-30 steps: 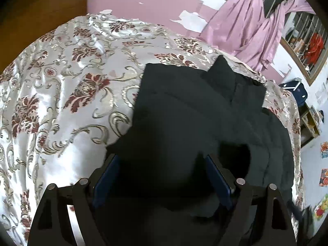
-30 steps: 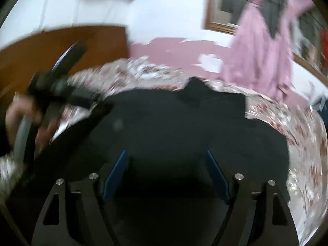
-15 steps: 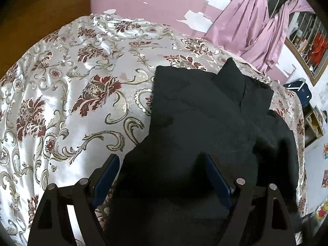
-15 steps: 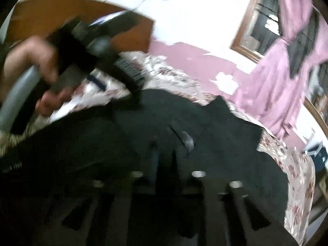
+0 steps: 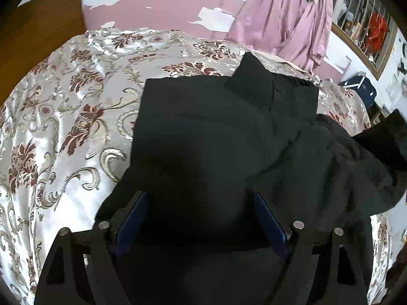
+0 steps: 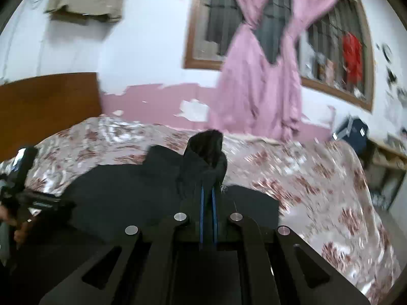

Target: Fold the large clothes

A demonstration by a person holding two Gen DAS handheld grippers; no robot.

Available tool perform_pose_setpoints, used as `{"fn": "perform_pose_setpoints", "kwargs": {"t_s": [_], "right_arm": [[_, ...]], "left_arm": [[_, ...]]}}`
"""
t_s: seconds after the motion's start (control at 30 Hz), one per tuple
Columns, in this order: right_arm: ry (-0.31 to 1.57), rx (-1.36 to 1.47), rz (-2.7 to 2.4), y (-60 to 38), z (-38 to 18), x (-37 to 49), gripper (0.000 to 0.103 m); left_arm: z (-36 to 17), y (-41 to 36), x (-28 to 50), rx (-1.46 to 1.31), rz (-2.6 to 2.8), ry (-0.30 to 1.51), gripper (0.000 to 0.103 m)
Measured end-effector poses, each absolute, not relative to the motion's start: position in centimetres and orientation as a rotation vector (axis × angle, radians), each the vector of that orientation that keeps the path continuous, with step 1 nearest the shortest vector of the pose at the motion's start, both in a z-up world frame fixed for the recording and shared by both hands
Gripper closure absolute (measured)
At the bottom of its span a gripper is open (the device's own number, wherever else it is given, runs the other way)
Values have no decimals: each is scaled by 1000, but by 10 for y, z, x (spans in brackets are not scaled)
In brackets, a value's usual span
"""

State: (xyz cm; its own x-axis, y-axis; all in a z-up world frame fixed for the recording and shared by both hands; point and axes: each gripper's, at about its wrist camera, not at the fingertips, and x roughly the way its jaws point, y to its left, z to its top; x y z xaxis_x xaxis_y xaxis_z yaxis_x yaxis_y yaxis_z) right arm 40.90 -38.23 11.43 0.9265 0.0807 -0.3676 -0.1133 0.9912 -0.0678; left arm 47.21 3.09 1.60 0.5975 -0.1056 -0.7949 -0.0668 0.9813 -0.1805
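Observation:
A large black jacket (image 5: 216, 127) lies spread on the bed, collar toward the far side. My left gripper (image 5: 199, 198) hovers just over its near part, open, with dark cloth below the blue pads and nothing pinched. In the right wrist view my right gripper (image 6: 208, 190) has its jaws closing the last bit, pads pressed on a bunched end of the jacket's sleeve (image 6: 206, 152). That sleeve is lifted off the bed. It also shows raised at the right edge of the left wrist view as a sleeve (image 5: 381, 137). The rest of the jacket (image 6: 127, 190) stays flat.
The bed has a shiny floral cover (image 5: 63, 127) and a wooden headboard (image 5: 38, 25) at the far left. Pink curtains (image 6: 257, 89) hang at a barred window behind. A dark blue bag (image 6: 353, 132) stands at the right. A hand (image 6: 17, 231) holds the other gripper's handle.
My right gripper went from open over the jacket to shut on the sleeve and rose, pulling it up. The left gripper stayed open and drifted a little over the jacket.

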Motion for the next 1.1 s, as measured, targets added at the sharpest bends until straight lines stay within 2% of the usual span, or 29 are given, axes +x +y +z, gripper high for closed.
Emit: {"fn": "perform_pose_setpoints", "kwargs": {"t_s": [0.23, 0.33, 0.4, 0.47, 0.63, 0.73, 0.87, 1.1], "right_arm": [[566, 13, 52, -429, 39, 430, 96], [630, 41, 19, -443, 15, 426, 80], [638, 69, -20, -453, 8, 416, 55], [612, 81, -62, -461, 12, 415, 42], [532, 76, -84, -449, 36, 427, 42], [571, 43, 62, -417, 38, 447, 42], [713, -10, 241, -383, 14, 483, 42], [827, -37, 273, -376, -29, 504, 42]], "left_arm": [[16, 25, 466, -168, -49, 917, 19], [24, 27, 462, -190, -76, 860, 19], [30, 23, 464, -192, -88, 825, 19], [35, 17, 468, -194, -110, 804, 19], [39, -13, 485, -138, -154, 795, 19], [29, -29, 496, -91, -201, 840, 19], [12, -39, 501, -12, -214, 900, 19], [-11, -50, 501, 97, -215, 940, 19]]}}
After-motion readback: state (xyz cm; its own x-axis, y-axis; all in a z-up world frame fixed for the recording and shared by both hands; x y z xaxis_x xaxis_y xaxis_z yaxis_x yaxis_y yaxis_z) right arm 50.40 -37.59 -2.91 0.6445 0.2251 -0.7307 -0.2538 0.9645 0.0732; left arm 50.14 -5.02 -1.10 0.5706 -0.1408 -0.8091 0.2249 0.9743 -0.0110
